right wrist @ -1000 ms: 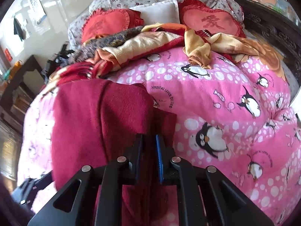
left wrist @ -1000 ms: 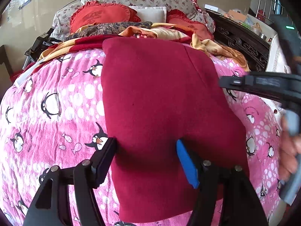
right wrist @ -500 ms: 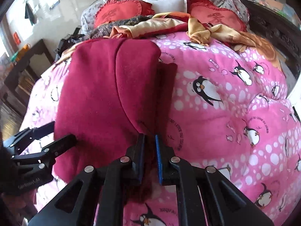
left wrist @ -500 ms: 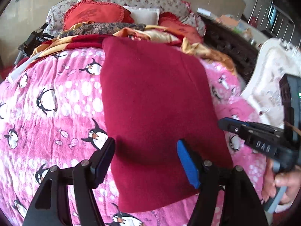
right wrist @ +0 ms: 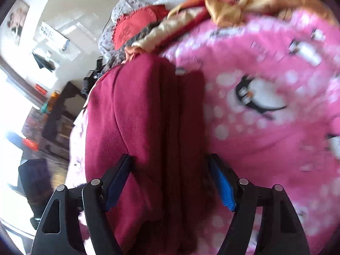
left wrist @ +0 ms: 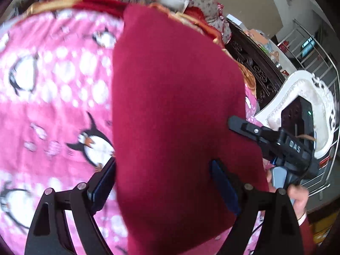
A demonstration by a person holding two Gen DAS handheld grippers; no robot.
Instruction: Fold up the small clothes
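Note:
A dark red fleece garment (left wrist: 176, 110) lies folded lengthwise on the pink penguin blanket (left wrist: 53, 89). My left gripper (left wrist: 163, 182) is open, its jaws straddling the near end of the garment. In the right wrist view the garment (right wrist: 144, 127) shows as stacked folds with a narrow strip at its right. My right gripper (right wrist: 170, 182) is open, its jaws wide apart on either side of the garment's near end. The right gripper also shows in the left wrist view (left wrist: 265, 136) at the garment's right edge, held by a hand.
Red pillows (right wrist: 136, 25) and crumpled orange and gold bedding (right wrist: 233, 6) lie at the head of the bed. A dark carved bed frame (left wrist: 255, 63) and a white ornate chair (left wrist: 301, 97) stand to the right. A dark cabinet (right wrist: 63, 114) stands left of the bed.
My right gripper has opened and let go of the garment's edge. Both grippers have moved and turned to the right; the views are blurred by motion.

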